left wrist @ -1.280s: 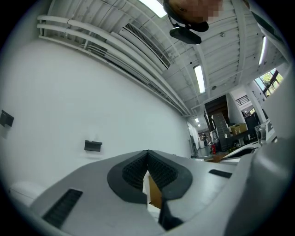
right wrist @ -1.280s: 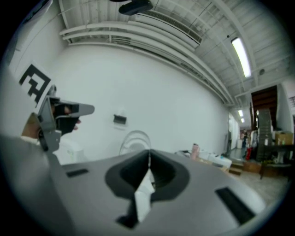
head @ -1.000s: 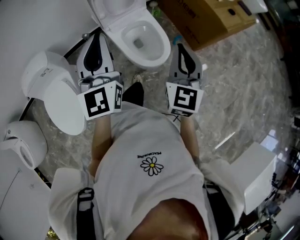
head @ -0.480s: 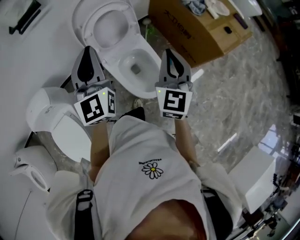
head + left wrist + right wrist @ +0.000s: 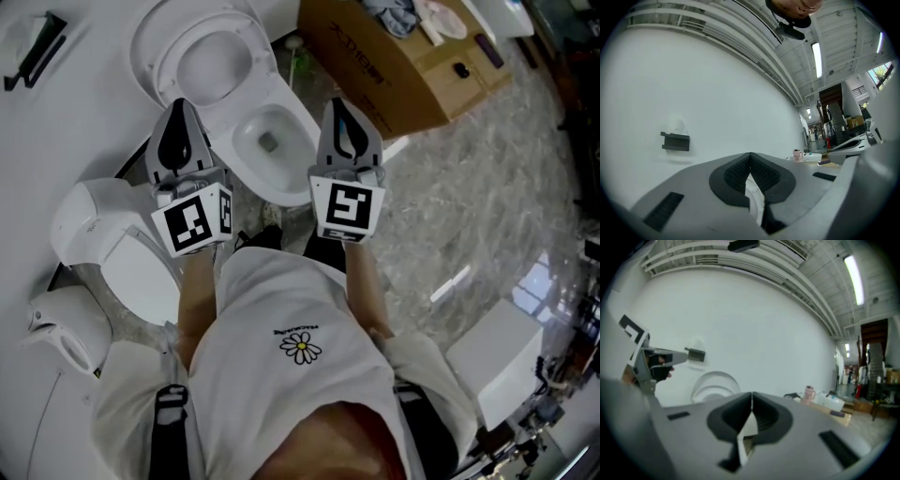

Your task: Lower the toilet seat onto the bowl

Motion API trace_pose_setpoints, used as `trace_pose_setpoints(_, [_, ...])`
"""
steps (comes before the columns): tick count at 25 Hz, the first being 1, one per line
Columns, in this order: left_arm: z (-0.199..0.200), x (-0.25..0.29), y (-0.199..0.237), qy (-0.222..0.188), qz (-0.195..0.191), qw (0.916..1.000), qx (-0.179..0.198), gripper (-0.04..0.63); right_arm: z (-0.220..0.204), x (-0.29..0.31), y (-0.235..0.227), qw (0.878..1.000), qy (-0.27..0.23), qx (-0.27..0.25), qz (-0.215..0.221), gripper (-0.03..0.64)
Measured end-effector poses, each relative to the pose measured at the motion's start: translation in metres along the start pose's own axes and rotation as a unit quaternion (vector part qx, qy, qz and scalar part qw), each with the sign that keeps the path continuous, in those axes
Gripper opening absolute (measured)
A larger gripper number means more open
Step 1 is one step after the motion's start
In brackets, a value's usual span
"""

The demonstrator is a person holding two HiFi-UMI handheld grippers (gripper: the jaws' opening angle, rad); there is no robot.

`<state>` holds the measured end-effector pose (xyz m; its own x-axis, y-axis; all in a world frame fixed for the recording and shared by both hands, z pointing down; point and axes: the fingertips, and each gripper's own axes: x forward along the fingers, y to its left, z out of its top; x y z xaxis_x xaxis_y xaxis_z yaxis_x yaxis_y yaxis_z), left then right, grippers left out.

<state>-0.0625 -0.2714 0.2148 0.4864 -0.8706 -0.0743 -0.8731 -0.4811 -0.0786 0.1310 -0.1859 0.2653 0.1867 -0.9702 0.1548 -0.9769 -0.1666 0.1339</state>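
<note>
In the head view a white toilet stands ahead of me with its seat and lid [image 5: 202, 58] raised against the wall. Its bowl [image 5: 270, 141] is uncovered. My left gripper [image 5: 180, 108] hovers at the bowl's left side, just below the raised seat, shut with nothing in it. My right gripper [image 5: 337, 105] hangs over the bowl's right rim, also shut and holding nothing. The left gripper view shows its jaws [image 5: 750, 158] pressed together, facing a bare white wall. Beyond the closed right gripper [image 5: 751, 398], the right gripper view shows the upright seat [image 5: 715, 384].
A brown cardboard box [image 5: 403, 52] with loose items sits right of the toilet. A second toilet [image 5: 122, 244] and another white fixture [image 5: 66, 328] stand at my left. A white block [image 5: 502, 361] is on the marble floor at lower right. A black holder [image 5: 675, 140] hangs on the wall.
Both grippers have moved up toward the toilet, now level with the bowl. The raised seat has come fully into the head view. Both jaws stayed shut.
</note>
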Motion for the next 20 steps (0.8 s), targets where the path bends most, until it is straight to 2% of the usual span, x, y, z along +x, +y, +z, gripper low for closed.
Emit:
trace_pose_setpoints(3, [0.004,-0.005,-0.009,-0.001,0.016,0.9998,0.007,0.02,0.0,0.006,-0.01,1.0,-0.006,0.011,0.019,0.031])
trace_pose_setpoints(7, [0.01,-0.01,-0.011,0.004,0.034,0.9994,-0.004,0.02,0.01,0.012,-0.014,0.999,-0.014,0.011,0.045,0.031])
trace_pose_setpoints(12, [0.011,-0.009,-0.018,0.006,0.032,0.9994,-0.016,0.02,0.018,0.019,-0.014,0.998,-0.024,0.019,0.061,0.031])
trace_pose_setpoints(20, [0.006,0.001,-0.008,0.025,0.046,0.9986,-0.007,0.02,0.012,0.033,-0.001,0.996,-0.013,0.026,0.084,0.031])
